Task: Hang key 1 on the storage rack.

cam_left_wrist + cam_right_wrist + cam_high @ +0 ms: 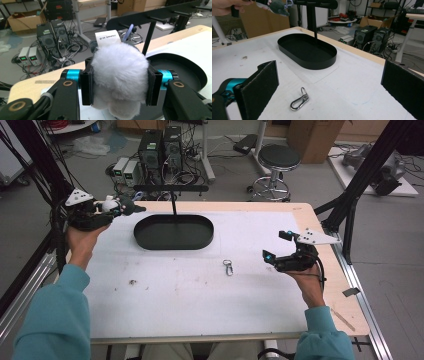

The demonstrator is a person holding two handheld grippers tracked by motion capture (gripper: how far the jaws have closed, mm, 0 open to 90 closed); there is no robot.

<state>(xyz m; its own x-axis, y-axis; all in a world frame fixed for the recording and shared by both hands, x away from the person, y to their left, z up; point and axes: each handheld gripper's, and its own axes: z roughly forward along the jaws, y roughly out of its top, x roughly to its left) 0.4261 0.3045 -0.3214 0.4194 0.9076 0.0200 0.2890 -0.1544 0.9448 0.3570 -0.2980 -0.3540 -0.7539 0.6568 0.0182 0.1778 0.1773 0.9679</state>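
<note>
A white and grey plush toy (118,205) is held in the air at the table's far left, with my left gripper (107,209) shut on it. In the left gripper view its fluffy white body (120,75) sits squeezed between the two pads (87,85), and a white label (108,38) stands up behind it. My right gripper (277,247) hangs open above the table's right side. A small metal carabiner clip (228,267) lies on the white mat, below and between its open pads (259,90) as clip (299,100).
A black oval tray (145,237) with an upright post and crossbar (170,188) stands at the far middle of the table. A stool (278,160) and computer cases (160,147) stand on the floor beyond. Black frame struts (357,185) rise at the right.
</note>
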